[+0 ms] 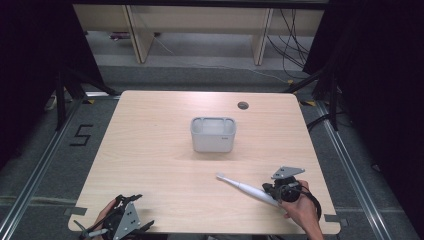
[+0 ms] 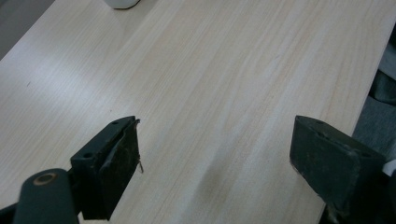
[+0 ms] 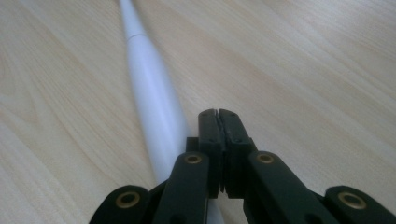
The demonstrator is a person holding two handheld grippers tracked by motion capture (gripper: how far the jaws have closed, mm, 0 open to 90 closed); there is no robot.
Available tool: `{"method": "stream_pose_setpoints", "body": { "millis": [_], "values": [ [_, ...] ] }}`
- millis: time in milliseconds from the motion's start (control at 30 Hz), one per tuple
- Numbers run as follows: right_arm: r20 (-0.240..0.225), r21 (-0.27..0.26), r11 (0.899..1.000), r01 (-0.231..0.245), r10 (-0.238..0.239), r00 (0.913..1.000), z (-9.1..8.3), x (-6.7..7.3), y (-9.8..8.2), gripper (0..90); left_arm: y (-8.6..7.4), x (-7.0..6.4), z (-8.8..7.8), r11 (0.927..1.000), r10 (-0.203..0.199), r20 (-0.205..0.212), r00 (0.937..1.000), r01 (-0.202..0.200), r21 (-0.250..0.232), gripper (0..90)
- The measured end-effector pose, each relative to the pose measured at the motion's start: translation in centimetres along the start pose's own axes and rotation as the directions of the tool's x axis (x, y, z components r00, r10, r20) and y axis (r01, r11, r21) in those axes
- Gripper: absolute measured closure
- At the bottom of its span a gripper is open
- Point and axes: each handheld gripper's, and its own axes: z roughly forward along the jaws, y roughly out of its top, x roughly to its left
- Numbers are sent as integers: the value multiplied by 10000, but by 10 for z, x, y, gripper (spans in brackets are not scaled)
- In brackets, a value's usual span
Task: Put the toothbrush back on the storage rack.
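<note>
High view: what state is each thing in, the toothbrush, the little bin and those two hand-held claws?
Toothbrush: lying flat on the table, beside the right gripper, not gripped.
Grey bin: upright, looks empty.
Left gripper: fingers wide open, nothing between them.
Right gripper: fingers shut together, toothbrush alongside.

- I see a white toothbrush [image 1: 248,189] lying on my pale wood-grain table [image 1: 160,165].
- The box [image 1: 213,134] is light grey.
- My grippers' jaws are black.

toothbrush [image 3: 152,100] tip cut off at top edge, handle end hidden under tool [image 3: 218,116]
</note>
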Motion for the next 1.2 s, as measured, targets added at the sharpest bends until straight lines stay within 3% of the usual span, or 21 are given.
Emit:
{"method": "stream_pose_setpoints", "body": {
  "millis": [33, 133, 167, 267, 367, 400, 433, 500, 533, 600, 633, 667, 700, 833, 900, 933, 1000, 1200],
  "values": [
    [-81, 40, 9995, 310, -309, 9995, -1, 0, -1, 882, 1, 1, -1, 9998, 45, 45, 10000, -46, 167, 154],
    [128, -206, 9977, 639, -636, 9979, -1, -1, -1, 871, 1, 0, -1, 9999, 36, 86, 10000, -38, 156, 154],
    [47, 81, 9992, 391, -391, 9992, -4, 0, -1, 854, 1, 1, -2, 9994, 210, 121, 9997, -214, 272, 154],
    [155, -36, 9990, 442, -442, 9989, -5, 0, 0, 815, 0, 1, -1, 9996, 165, 104, 9998, -168, 230, 154],
    [145, -52, 9995, 308, -307, 9994, -14, 3, 8, 699, 0, 1, 0, 9996, 162, 86, 9998, -164, 218, 154],
    [145, -52, 9995, 308, -307, 9994, -14, 3, 8, 699, 0, 1, 0, 9995, 171, 105, 9998, -173, 259, 154],
    [145, 385, 9993, 11, -17, 9999, -19, 7, 14, 630, 0, 1, 0, 9995, 188, 106, 9998, -191, 263, 154],
    [122, 487, 9988, 100, -106, 9999, -19, 8, 17, 605, 0, 1, 0, 9995, 188, 108, 9998, -190, 251, 154],
    [99, 839, 9958, 370, -379, 9992, -17, 11, 24, 554, 0, 1, 0, 9996, 183, 114, 9998, -185, 234, 154],
    [134, 817, 9951, 557, -570, 9983, -15, 13, 26, 544, 0, 1, 0, 9995, 182, 100, 9998, -184, 253, 154],
    [57, 1193, 9898, 776, -789, 9969, -13, 17, 34, 509, -1, -1, 1, 9999, -107, 37, 9999, 107, 7, 154],
    [-52, 1391, 9860, 916, -918, 9958, -12, 19, 37, 496, -1, -1, 1, 9999, -107, 37, 9999, 107, 7, 154],
    [-139, 1578, 9839, 838, -826, 9965, -11, 22, 40, 485, 0, 1, 0, 9995, 187, 89, 9998, -189, 266, 154],
    [-302, 1996, 9735, 1115, -1077, 9937, -5, 27, 49, 471, -1, 1, -1, 9995, 164, 89, 9998, -167, 284, 154],
    [-339, 2470, 9607, 1269, -1223, 9919, 2, 28, 58, 469, -1, 1, 1, 9999, 60, 28, 10000, -60, 155, 154],
    [-339, 2470, 9607, 1269, -1223, 9919, 2, 28, 58, 469, -1, 1, 1, 9999, 39, -2, 10000, -39, 130, 154],
    [-401, 2824, 9470, 1531, -1478, 9882, 11, 26, 64, 480, -1, 1, 0, 9996, 178, 76, 9998, -180, 237, 154],
    [-293, 3399, 9298, 1415, -1399, 9897, 19, 27, 70, 498, -1, 1, 0, 9994, 180, 98, 9998, -183, 289, 154]
  ]
}}
